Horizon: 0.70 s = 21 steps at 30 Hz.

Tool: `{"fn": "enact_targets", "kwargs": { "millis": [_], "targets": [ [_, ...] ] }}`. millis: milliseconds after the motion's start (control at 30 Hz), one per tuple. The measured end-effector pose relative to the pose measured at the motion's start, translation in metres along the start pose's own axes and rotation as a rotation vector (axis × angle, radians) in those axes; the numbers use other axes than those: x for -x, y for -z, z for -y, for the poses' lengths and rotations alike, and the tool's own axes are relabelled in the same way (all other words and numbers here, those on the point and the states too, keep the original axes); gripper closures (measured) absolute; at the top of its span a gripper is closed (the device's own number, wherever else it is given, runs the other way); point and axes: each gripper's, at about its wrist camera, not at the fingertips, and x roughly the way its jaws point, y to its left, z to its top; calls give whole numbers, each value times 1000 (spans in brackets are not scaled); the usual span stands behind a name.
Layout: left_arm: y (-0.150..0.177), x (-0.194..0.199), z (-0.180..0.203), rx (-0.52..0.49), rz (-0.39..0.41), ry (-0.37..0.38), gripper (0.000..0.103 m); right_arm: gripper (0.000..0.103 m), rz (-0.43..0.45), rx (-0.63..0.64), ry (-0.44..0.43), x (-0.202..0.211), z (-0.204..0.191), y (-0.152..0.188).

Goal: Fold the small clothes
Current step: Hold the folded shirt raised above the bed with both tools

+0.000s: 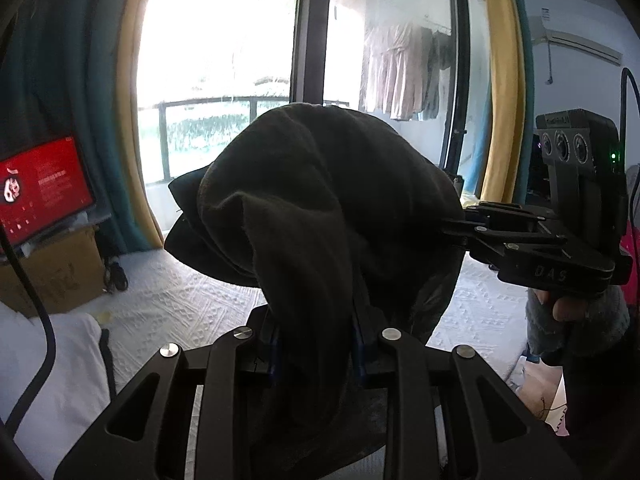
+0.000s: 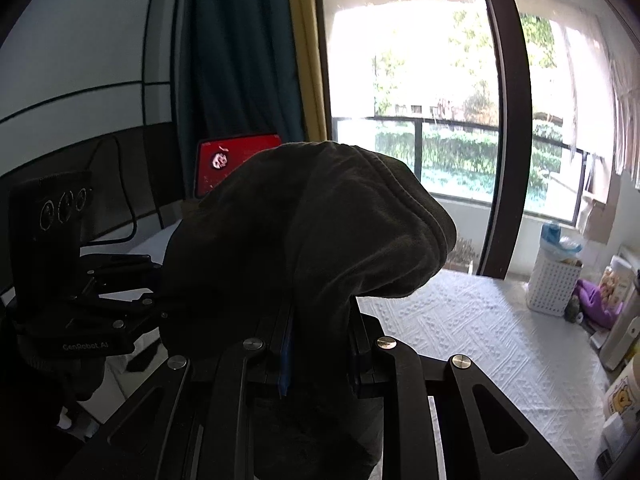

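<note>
Two grippers share one dark garment, held up in the air above a bed covered with a white textured bedspread. The left gripper has its jaws pinching a bunched fold of the cloth, which drapes down between them. The right gripper pinches another part of the same piece, its jaws drawn close on the fabric; from the left wrist it shows at the right, reaching in sideways to the cloth's edge.

The garment looks like soft, thick knit, dark olive or charcoal. It is limp, slumps into a hood-like heap over the jaws, and hides its own outline. I judge it light and not slippery, with no stiffness to hold a crease, so it should need laying flat on the bedspread before any fold. Hems or corners would be the best places to take hold, but I cannot tell where they lie in this bundle.

A red screen glows at the far left by the window
</note>
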Motion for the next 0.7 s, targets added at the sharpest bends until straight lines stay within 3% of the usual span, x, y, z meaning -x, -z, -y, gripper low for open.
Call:
{"fn": "enact_targets", "kwargs": {
  "millis": [433,700],
  "targets": [
    [5,56,-4,-34,85,-17,78,81,76,90,-25,31,-52,-12],
    [16,85,-27,-38,107,-85,78,84,58,134,-89,7,-74,-17]
  ]
}}
